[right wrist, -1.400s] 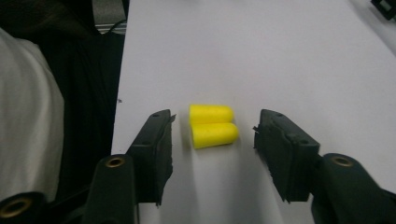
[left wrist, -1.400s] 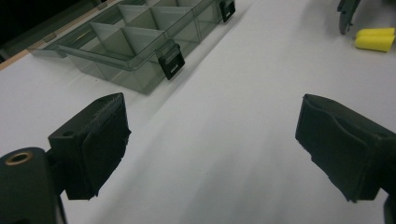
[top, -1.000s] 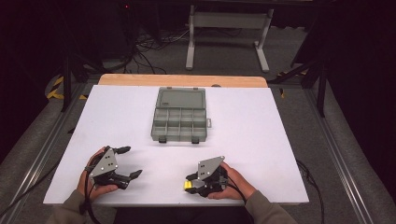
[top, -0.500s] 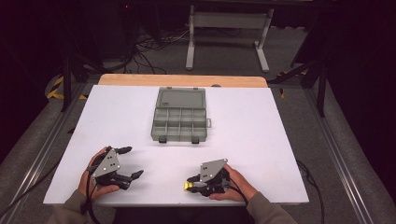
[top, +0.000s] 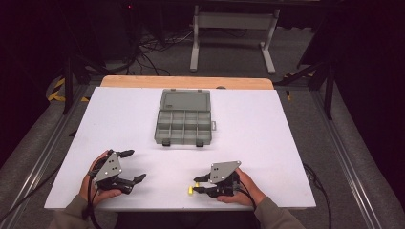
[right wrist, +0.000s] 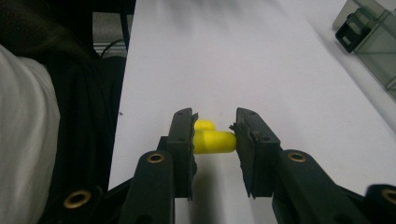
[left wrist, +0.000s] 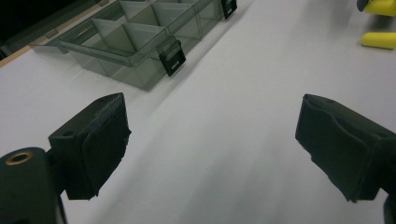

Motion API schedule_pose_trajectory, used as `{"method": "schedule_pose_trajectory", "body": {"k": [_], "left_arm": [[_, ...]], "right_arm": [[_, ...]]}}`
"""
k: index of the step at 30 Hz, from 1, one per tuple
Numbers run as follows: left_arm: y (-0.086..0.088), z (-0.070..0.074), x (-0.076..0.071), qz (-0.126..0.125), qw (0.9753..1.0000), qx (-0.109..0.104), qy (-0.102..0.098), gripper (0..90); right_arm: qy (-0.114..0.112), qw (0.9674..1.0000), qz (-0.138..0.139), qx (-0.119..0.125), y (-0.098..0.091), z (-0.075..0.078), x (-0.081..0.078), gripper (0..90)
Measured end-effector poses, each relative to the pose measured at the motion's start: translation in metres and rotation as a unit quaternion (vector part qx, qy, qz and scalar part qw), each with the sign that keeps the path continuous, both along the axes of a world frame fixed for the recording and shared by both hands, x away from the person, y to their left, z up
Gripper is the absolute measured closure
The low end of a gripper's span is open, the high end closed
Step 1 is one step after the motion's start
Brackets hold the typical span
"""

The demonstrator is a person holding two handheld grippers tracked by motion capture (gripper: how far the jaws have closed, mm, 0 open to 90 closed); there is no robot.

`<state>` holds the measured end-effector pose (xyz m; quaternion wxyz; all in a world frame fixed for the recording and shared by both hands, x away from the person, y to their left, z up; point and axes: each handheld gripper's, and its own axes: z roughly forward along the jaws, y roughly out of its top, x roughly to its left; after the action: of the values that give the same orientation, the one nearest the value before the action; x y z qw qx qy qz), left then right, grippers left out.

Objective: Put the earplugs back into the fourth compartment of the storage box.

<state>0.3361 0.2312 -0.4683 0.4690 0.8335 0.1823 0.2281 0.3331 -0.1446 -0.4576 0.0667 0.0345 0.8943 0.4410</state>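
Right gripper [right wrist: 214,140], near edge at 5 o'clock: clenched on a yellow plug [right wrist: 213,142], just closed inward, second yellow plug [right wrist: 204,125] behind. Left gripper [top: 130,167], 7 o'clock: released, empty. Farther, 12 o'clock: open compartment box [top: 184,119] on white table [top: 267,129].

In the right gripper view, a second yellow piece [right wrist: 203,125] sits behind the yellow piece [right wrist: 214,142] between the jaws, so most of it is hidden. The box [right wrist: 373,42] is cut off by the right edge there. In the left gripper view, the top edge cuts off the far part of the box [left wrist: 140,37], and the top right corner cuts one yellow piece [left wrist: 380,6]. From the high view, the yellow bit [top: 190,191] near the table's front edge is too small to make out.
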Motion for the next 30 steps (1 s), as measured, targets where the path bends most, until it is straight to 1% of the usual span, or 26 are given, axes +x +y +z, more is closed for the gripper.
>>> {"method": "schedule_pose_trajectory", "body": {"k": [2, 4, 7, 12, 15, 17, 20, 30], "left_arm": [[0.0, 0.0, -0.0001, 0.0, 1.0, 0.0, 0.0, 10.5], [-0.0001, -0.0001, 0.0001, 0.0, 1.0, 0.002, 0.0, 10.5], [-0.0002, -0.0001, 0.0001, 0.0, 1.0, 0.002, 0.0, 10.5], [-0.0002, -0.0004, 0.0004, -0.001, 1.0, 0.002, 0.001, 10.5], [-0.0002, -0.0003, 0.0003, -0.001, 1.0, 0.003, 0.0, 10.5], [-0.0003, -0.0004, 0.0003, -0.001, 1.0, 0.003, 0.0, 10.5], [-0.0003, -0.0005, 0.0003, -0.001, 1.0, 0.003, 0.001, 10.6], [-0.0007, -0.0007, 0.0002, -0.001, 1.0, 0.004, 0.001, 10.7]], "right_arm": [[-0.001, 0.9999, -0.007, 0.008, -0.0007, 0.001, -0.0003, 69.1], [-0.002, 0.9999, -0.008, 0.013, -0.001, 0.0016, -0.0003, 69.1], [-0.005, 0.9998, -0.014, 0.017, -0.0009, 0.002, -0.0007, 69.3], [-0.014, 0.9992, -0.031, 0.021, -0.0018, 0.003, -0.0004, 69.9], [-0.015, 0.999, -0.035, 0.023, -0.0024, 0.0035, -0.0001, 70.0], [-0.02, 0.9986, -0.044, 0.023, -0.0029, 0.0037, 0.0002, 70.1], [-0.02, 0.9984, -0.048, 0.024, -0.0029, 0.0038, -0.0001, 70.1], [-0.03, 0.9973, -0.06, 0.028, -0.0047, 0.0052, 0.0, 70.3]]}}
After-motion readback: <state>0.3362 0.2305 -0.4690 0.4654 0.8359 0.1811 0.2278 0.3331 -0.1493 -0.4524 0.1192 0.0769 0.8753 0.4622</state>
